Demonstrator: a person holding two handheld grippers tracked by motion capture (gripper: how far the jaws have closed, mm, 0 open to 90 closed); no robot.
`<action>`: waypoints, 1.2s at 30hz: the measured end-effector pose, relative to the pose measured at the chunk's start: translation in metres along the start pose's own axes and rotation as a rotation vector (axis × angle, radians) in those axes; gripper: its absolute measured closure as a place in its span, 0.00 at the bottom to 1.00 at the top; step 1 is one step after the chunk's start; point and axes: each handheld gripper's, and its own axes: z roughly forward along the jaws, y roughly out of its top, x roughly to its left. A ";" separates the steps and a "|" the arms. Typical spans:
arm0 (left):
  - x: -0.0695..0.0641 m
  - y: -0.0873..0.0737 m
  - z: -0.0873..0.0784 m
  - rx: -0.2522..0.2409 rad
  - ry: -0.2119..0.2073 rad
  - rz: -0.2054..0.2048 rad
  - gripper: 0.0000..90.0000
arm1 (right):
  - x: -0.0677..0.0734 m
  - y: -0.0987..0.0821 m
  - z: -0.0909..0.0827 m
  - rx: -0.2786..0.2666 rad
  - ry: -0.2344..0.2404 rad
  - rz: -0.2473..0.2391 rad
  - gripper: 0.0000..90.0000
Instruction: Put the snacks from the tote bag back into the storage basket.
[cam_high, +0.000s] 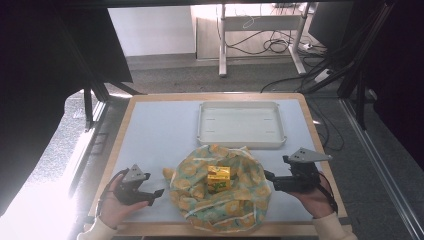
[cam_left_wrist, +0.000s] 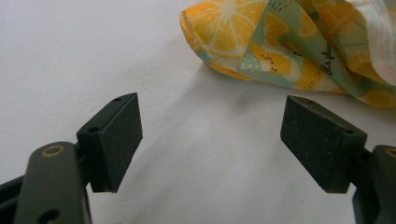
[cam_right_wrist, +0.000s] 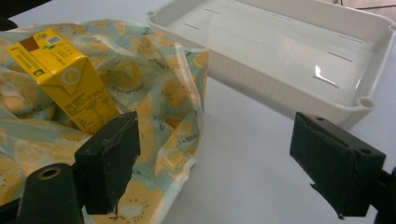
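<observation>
Yellow carton (cam_high: 218, 178) stands in the middle of a lemon-print cloth (cam_high: 220, 192) bunched on the table's (cam_high: 160, 130) near half. White tray (cam_high: 241, 124) sits just behind the cloth, nothing in it. Left gripper (cam_high: 152, 196) is at the cloth's left edge, jaws spread, nothing between them; cloth corner (cam_left_wrist: 261, 51) lies just ahead. Right gripper (cam_high: 272, 177) is at the cloth's right edge, jaws spread wide, possibly brushing the fabric, hard to tell. Carton looks tilted in the right gripper view (cam_right_wrist: 65, 79).

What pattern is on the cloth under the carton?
The cloth has yellow-orange citrus slices on pale teal, clearest in the left gripper view; the carton is yellow.
</observation>
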 end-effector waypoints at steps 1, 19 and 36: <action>0.000 0.000 0.000 0.000 0.000 0.000 0.23 | 0.002 0.003 0.001 -0.002 0.004 -0.007 0.18; 0.001 0.000 -0.002 -0.009 0.003 0.001 0.23 | 0.021 0.027 0.014 0.023 0.062 -0.065 0.19; 0.000 0.001 -0.001 -0.010 -0.001 0.004 0.23 | 0.034 0.045 0.022 0.038 0.108 -0.122 0.22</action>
